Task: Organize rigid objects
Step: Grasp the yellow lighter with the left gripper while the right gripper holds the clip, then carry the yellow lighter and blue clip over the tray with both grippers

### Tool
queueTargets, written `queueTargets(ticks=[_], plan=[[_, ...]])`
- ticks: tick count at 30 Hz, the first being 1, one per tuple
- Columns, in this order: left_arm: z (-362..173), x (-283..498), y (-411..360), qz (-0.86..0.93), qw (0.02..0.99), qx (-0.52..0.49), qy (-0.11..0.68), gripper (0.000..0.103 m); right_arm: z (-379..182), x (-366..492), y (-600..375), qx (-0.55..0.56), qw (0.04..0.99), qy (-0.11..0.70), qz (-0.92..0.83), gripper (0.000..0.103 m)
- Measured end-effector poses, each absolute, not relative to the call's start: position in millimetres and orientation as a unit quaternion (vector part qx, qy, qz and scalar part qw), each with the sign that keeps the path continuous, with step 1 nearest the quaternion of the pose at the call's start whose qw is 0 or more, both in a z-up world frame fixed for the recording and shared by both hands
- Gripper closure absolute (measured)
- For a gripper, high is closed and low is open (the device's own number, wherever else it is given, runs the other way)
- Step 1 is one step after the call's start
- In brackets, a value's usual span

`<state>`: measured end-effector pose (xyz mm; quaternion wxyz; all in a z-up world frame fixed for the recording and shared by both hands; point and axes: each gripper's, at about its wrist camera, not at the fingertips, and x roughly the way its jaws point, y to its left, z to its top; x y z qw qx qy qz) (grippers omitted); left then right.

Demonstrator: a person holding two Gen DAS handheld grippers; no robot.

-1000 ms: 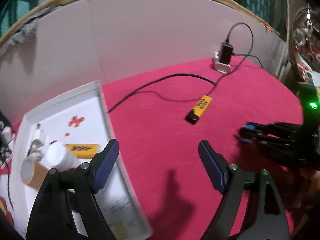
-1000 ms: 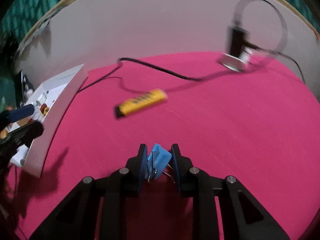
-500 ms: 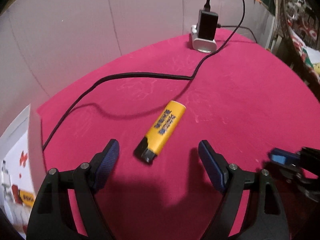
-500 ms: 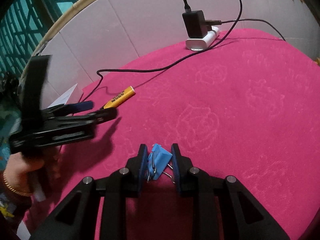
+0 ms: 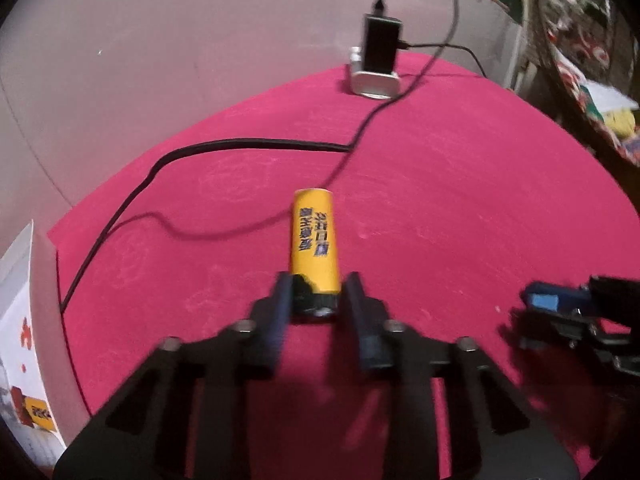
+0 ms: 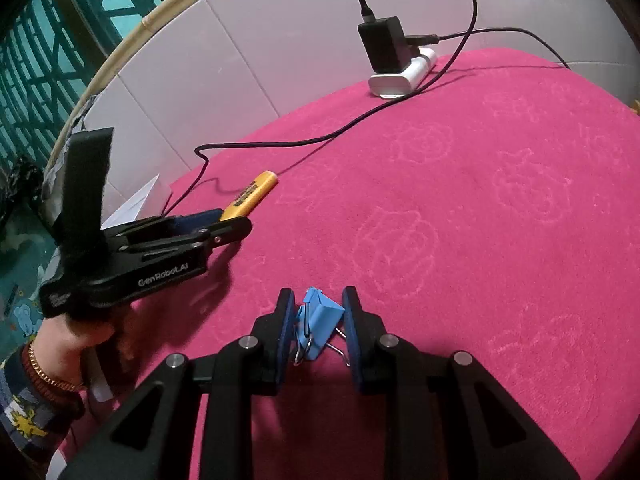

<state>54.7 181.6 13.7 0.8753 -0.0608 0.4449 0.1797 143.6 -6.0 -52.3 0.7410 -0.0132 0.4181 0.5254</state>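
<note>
My left gripper [image 5: 316,300] is closed down narrow on the dark cap end of the yellow lighter [image 5: 315,240], one finger on each side of it; the yellow body sticks straight out ahead of the fingertips, printed side up, low over the pink cloth [image 5: 460,208]. Can't tell if the lighter's far end touches the cloth. My right gripper [image 6: 316,320] is clamped on a blue binder clip [image 6: 318,322], held tilted between the pads, wire handles poking back toward me. From the right wrist view the left gripper [image 6: 236,226] sits ahead and to the left of the clip, with the lighter [image 6: 250,192] pointing away from it toward the wall. From the left wrist view the right gripper [image 5: 560,312] is off to the right, well apart, blue clip [image 5: 544,300] visible at its tip. Black cable [image 5: 240,146] runs across the cloth ahead of the lighter, just beyond its far end, up to a black charger [image 5: 382,46] plugged into a white power strip [image 5: 374,82] against the wall, far ahead. White tray [image 5: 44,320] is off to the left of the left gripper, at the cloth's edge; a second yellow lighter [image 5: 38,414] lies inside it. Left view is motion-blurred, so fine contact at the pads is not sharp.
</note>
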Motion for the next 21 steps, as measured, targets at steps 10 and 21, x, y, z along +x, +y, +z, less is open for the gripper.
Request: queueTargets(ticks=[10,21], plan=[[13,24,173,0.188,0.884,-0.107,0.414,0.079,-51,142,-5,-0.021,0.746,0.414,0.52,0.08],[52,-53,121,0.194,0.917,-0.11,0.332,0.079,-37,120,-22,0.002,0.755,0.384,0.531,0.089]])
